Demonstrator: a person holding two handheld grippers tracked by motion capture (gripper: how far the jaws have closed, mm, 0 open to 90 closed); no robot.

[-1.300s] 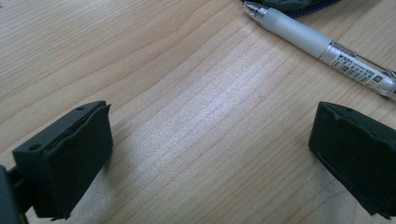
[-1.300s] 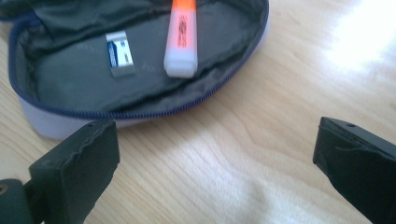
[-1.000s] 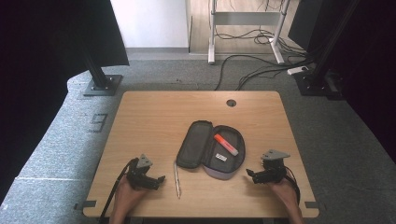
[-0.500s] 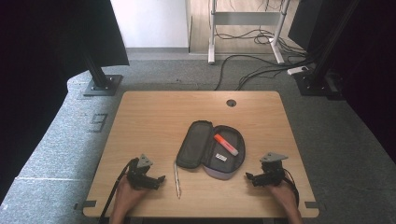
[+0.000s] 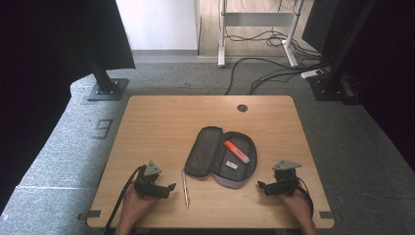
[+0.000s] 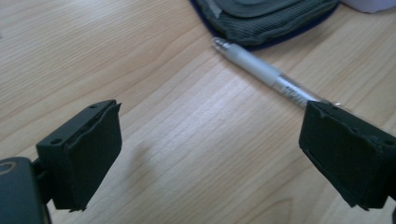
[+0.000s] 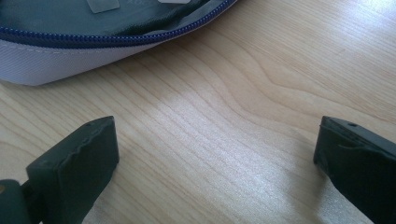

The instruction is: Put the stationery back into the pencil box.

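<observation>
An open dark grey pencil case [image 5: 210, 149] with a pale underside lies in the middle of the wooden table [image 5: 166, 122]. In it are an orange highlighter [image 5: 236, 151] and a small white item [image 5: 232, 165]. A silver pen [image 5: 185, 182] lies on the table left of the case. My left gripper [image 5: 168, 188] rests just left of the pen and points right. Its jaws are wide apart and have just been closing a little, with bare wood between them. In the left gripper view the pen [image 6: 261, 70] runs past the right jaw of the left gripper [image 6: 210, 121]. My right gripper [image 5: 261, 186] stands open, right of the case.
The case's zip edge [image 7: 116, 37] lies close ahead of the right gripper [image 7: 217, 135]. A cable hole [image 5: 242, 107] sits near the table's far edge. Beyond the table are stand bases [image 5: 105, 90], cables [image 5: 264, 73] and grey carpet.
</observation>
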